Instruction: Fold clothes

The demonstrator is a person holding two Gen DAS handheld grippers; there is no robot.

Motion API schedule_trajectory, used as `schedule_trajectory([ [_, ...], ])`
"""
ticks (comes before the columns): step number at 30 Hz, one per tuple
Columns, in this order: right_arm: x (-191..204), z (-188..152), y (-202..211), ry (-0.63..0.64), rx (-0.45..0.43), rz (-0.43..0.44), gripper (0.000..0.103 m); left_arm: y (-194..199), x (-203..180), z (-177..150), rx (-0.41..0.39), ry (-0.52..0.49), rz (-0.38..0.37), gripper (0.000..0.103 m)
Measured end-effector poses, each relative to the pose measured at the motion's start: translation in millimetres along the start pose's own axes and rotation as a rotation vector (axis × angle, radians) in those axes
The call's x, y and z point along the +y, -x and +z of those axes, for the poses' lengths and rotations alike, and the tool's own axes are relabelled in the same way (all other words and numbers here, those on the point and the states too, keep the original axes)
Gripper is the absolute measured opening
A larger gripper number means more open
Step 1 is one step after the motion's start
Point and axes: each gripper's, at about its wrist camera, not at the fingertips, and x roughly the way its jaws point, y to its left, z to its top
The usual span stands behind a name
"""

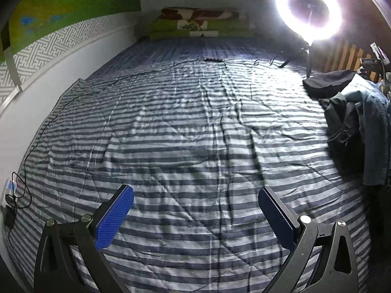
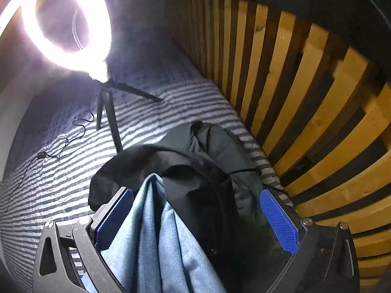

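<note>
Blue ribbed pads line both tools: the left hand-held gripper (image 1: 195,210) hangs wide open and empty over the striped quilt (image 1: 171,131), while the right hand-held gripper (image 2: 195,214) is spread just as wide above the clothes pile, its fingers on either side of a fold of light blue denim (image 2: 151,239) without pinching it. The work looks to be at its very start, choosing a garment; nothing lies flat or folded yet. Next, I judge, the right tool must close on a single layer of the denim and draw it clear of the black garment (image 2: 195,171) heaped against it, onto the open bed. Denim looks stiff and heavy; the black cloth seems thinner, slippery and limp, so the two may drag together. Farther off, a ring light (image 2: 66,22) on a tripod stands on the quilt, a wooden slatted frame (image 2: 305,85) beside the pile, and folded blankets (image 1: 200,24) at the bed's far end.
</note>
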Motion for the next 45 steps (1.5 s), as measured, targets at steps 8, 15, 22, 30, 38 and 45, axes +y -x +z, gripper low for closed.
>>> schedule_trajectory([
  [8,-13,-7,0,-0.068,0.036,0.035,0.015,1,10,-5,0.005,0.035,-0.007,0.103],
  [15,-2,-10,76,-0.038,-0.138,0.041,0.007,25,22,-8,-0.015,0.033,-0.005,0.103],
  [22,15,-20,179,0.03,-0.258,0.084,0.006,61,31,-14,-0.062,0.039,-0.025,0.103],
  [30,31,-49,284,0.081,-0.404,0.097,0.004,108,48,-27,-0.104,0.048,-0.038,0.103],
  [38,86,-73,428,0.193,-0.612,0.191,0.004,161,74,-42,-0.164,0.083,-0.017,0.103],
  [45,161,-129,491,0.351,-0.564,0.442,0.004,198,100,-55,-0.208,0.102,0.021,0.103],
])
